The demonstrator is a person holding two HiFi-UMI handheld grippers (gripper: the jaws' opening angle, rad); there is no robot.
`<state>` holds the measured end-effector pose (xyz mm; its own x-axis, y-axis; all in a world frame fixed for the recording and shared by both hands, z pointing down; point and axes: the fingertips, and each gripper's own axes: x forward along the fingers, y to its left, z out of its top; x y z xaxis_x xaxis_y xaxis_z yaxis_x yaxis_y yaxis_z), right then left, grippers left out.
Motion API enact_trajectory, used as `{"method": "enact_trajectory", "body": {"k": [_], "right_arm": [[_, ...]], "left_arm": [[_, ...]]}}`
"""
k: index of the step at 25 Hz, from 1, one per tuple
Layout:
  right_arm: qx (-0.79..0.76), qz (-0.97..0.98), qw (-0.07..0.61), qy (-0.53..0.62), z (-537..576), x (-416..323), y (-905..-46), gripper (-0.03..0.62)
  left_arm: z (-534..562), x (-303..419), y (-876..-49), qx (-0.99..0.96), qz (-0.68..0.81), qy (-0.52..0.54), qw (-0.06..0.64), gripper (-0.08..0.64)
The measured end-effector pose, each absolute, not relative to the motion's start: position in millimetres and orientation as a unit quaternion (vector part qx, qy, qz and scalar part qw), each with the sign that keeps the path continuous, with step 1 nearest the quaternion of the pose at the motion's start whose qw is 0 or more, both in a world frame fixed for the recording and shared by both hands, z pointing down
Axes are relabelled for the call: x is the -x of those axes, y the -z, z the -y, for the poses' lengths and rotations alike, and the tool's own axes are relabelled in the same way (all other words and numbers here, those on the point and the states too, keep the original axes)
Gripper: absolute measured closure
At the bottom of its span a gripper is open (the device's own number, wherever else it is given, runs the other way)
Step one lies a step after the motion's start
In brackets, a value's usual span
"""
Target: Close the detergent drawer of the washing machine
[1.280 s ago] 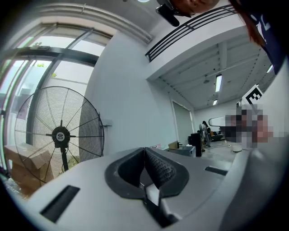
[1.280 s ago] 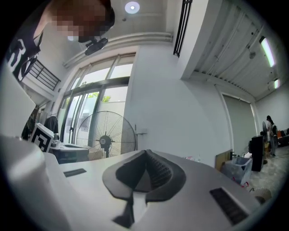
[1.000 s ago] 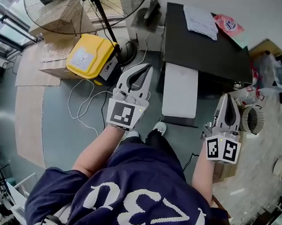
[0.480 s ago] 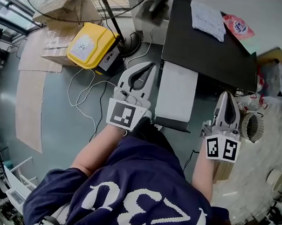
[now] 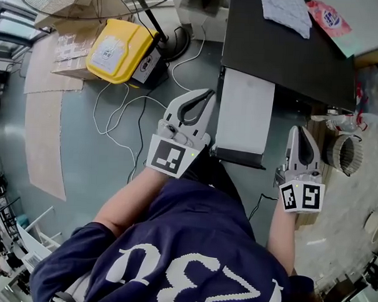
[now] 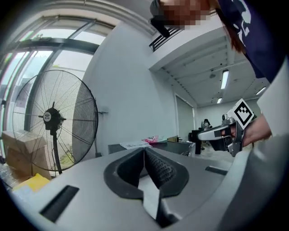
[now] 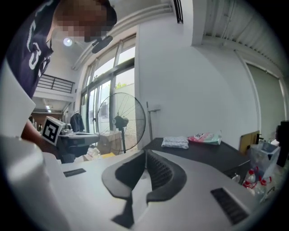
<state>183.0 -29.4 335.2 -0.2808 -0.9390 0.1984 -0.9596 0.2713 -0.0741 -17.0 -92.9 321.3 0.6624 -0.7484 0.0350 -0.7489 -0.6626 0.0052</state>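
While the person stands over it, the washing machine [image 5: 287, 57] fills the head view from twelve to two o'clock. Its white drawer [image 5: 244, 112] sticks out of the front toward six o'clock, pulled open. A yellow box [image 5: 115, 44] sits on the floor at eleven o'clock. The left tool [image 5: 208, 92], clenched and empty, lies just beside the drawer's nine o'clock edge. The right tool [image 5: 300, 129], likewise clenched on nothing, hangs off its four o'clock corner, apart from it. A folded cloth [image 5: 284, 12] rests on the machine's black top.
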Motion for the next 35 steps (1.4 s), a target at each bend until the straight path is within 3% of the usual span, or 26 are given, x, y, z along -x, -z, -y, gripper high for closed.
{"method": "enact_trajectory", "body": {"k": [6,14,18,28,35], "right_arm": [[-0.552,0.814,0.107,-0.144,-4,-181,-400,0.518],[-0.431,0.848,0.168,-0.260,-62,-166,-487,0.345],[-0.375,0.855,0.229,-0.274,-91,-157,-521,0.259],[-0.328,0.864,0.261,-0.277,-113,-146,-544,0.263],[-0.349,0.856,0.270,-0.270,-114,-154,-549,0.388]], "left_arm": [[69,13,-369,-0.928,0.368,-0.054,0.028,0.538],[23,7,-440,-0.948,0.282,-0.125,0.083,0.448],[-9,1,-474,-0.954,0.229,-0.158,0.108,0.422],[-56,-2,-513,-0.954,0.160,-0.195,0.161,0.400],[-72,-2,-514,-0.954,0.121,-0.193,0.192,0.388]]}}
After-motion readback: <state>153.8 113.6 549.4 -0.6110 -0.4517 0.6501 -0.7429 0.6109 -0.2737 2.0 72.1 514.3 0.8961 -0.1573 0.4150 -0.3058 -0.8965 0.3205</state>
